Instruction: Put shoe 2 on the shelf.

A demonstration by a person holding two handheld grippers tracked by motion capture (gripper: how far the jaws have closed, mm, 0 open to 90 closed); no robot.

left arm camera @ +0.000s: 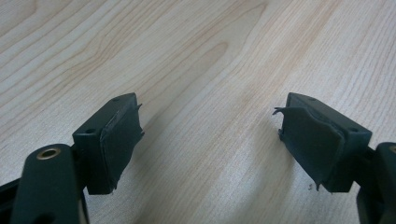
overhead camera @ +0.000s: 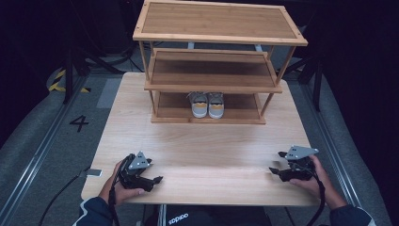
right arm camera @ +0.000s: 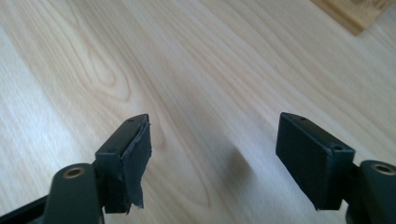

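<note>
Wood of a light tone forms the table (overhead camera: 202,146), and a bamboo rack (overhead camera: 211,70) with three shelves is placed at its far edge, in the middle. A pair of shoes (overhead camera: 207,104), grey with yellow heels, is kept on the lowest shelf, the heels turned toward the near edge. The two upper shelves are seen bare.

The left gripper (overhead camera: 151,180) is held near the near left corner, just above the surface. Its jaws are spread, and between them bare wood is seen in the left gripper view (left arm camera: 210,135). The right gripper (overhead camera: 276,164) is held near the near right corner, close to the right edge. Its jaws are also spread apart, with bare wood between them in the right gripper view (right arm camera: 212,149); no thing is pinched by either. A corner of the rack (right arm camera: 355,11) is seen at the top right of that view.

Between the two grippers, and from them up to the rack, a wide strip of table is left free. The shoes are well apart from both grippers.

Around the table a grey floor (overhead camera: 61,136) is seen, with metal rails along both sides. The number 4 (overhead camera: 79,123) is marked on the floor at the left, and the room behind the rack is dark.
</note>
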